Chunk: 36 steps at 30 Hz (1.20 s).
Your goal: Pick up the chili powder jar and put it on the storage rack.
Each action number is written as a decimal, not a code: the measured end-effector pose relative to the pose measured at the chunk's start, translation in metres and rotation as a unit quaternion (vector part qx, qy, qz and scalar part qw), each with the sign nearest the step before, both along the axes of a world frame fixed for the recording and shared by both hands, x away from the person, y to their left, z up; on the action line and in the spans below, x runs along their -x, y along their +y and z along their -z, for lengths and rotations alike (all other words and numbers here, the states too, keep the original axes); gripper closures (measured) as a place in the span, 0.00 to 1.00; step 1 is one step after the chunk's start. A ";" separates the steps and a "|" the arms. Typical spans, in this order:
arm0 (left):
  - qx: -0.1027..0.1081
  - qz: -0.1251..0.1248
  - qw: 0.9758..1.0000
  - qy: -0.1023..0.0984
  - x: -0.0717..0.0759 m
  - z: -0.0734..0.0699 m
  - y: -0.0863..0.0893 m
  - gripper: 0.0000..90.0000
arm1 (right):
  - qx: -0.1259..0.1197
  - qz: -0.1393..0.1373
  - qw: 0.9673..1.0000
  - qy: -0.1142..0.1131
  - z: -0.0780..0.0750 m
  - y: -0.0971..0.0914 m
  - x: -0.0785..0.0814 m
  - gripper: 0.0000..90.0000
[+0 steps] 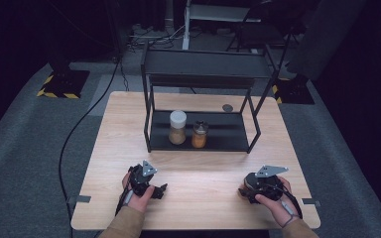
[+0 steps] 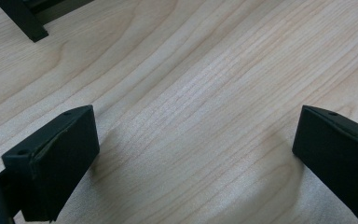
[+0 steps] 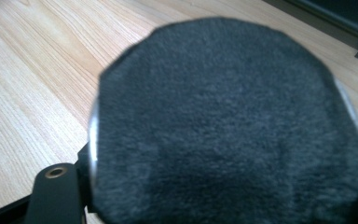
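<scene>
- The left gripper (image 1: 159, 191) rests low over the table (image 1: 203, 173), jaws wide apart with nothing between them.
- The right gripper (image 1: 242, 192) is clamped on a round dark felt-faced disc (image 3: 228, 126), seemingly a lid.
- The 2 jars (image 1: 200, 135) stand up-table on the black rack (image 1: 198, 139), about midway between the hands.

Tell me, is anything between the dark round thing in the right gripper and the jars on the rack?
Nothing visible. Bare table lies between the right gripper, closed on the dark round thing, and the rack. The white-lidded jar and the smaller jar stand on its lower shelf, open in front; the upper shelf roofs them.
</scene>
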<state>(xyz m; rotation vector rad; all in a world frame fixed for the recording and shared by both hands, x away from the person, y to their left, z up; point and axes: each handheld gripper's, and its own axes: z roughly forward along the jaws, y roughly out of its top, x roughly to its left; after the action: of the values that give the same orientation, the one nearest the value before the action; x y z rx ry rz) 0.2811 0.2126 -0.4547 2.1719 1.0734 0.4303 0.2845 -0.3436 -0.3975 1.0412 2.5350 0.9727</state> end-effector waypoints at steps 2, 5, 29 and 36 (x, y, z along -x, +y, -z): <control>0.000 0.000 1.000 0.000 0.000 0.000 0.000 0.00 | 0.008 -0.004 1.000 0.000 0.000 0.002 -0.001 0.33; 0.000 0.000 1.000 0.000 0.000 0.000 0.000 0.00 | 0.015 -0.006 1.000 -0.003 -0.002 0.004 0.000 0.34; -0.001 0.000 1.000 0.000 0.000 0.000 -0.001 0.00 | 0.013 -0.002 0.999 -0.029 -0.035 0.010 -0.017 0.35; 0.000 -0.002 1.000 0.001 0.001 0.000 -0.002 0.00 | 0.010 0.000 0.999 -0.032 -0.046 0.013 -0.028 0.35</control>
<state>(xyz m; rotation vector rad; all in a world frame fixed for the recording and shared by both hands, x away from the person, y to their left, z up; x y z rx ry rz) 0.2805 0.2111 -0.4545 2.1706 1.0783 0.4308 0.3125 -0.3309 -0.3514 0.9876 2.4878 0.9638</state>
